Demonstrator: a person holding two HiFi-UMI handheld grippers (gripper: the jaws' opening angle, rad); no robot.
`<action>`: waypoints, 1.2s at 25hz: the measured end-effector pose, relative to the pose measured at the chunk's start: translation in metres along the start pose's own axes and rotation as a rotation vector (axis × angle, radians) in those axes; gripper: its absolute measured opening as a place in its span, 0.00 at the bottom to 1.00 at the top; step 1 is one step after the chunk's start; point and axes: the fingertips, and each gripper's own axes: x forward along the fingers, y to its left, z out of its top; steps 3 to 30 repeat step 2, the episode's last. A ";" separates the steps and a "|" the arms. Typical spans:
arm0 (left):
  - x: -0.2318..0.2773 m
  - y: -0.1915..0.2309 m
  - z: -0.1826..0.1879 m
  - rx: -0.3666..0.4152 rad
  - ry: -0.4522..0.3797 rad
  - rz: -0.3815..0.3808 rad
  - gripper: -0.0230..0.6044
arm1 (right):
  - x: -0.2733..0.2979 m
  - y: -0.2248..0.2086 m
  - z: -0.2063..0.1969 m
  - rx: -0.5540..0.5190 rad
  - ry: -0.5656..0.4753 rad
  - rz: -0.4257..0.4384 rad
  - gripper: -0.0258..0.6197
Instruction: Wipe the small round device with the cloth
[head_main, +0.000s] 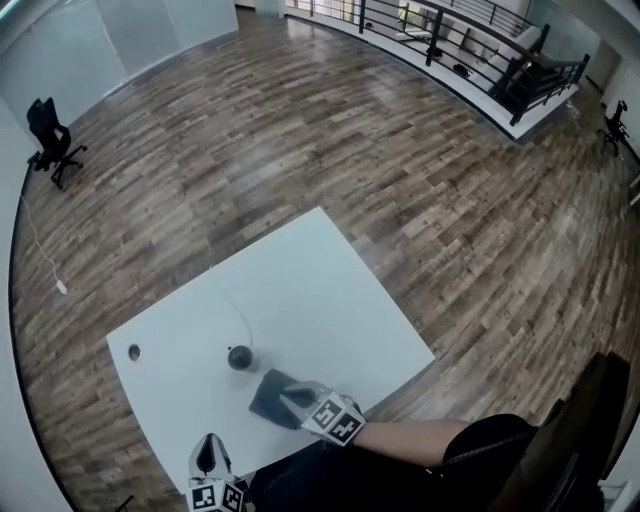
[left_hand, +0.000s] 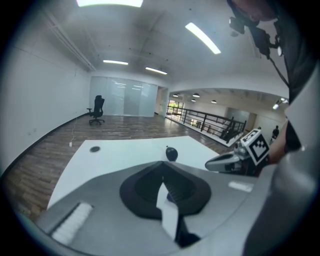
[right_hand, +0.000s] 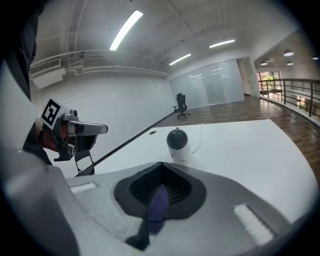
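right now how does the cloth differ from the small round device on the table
The device stands upright, a white body with a dark domed top; the cloth lies low and rumpled, dark blue-grey all over. The device stands free with a thin cable trailing away; the cloth is pinched in the shut right gripper. Both sit on the white table, close beside each other.

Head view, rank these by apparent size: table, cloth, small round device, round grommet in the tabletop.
1. table
2. cloth
3. small round device
4. round grommet
The device and the grommet are both small in this view. The device looks somewhat larger.
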 end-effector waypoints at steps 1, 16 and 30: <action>0.000 -0.001 -0.005 -0.001 0.009 0.002 0.05 | 0.000 -0.004 -0.001 0.008 0.002 0.001 0.04; 0.000 -0.003 -0.009 -0.002 0.018 0.002 0.05 | -0.001 -0.007 -0.003 0.014 0.005 0.001 0.04; 0.000 -0.003 -0.009 -0.002 0.018 0.002 0.05 | -0.001 -0.007 -0.003 0.014 0.005 0.001 0.04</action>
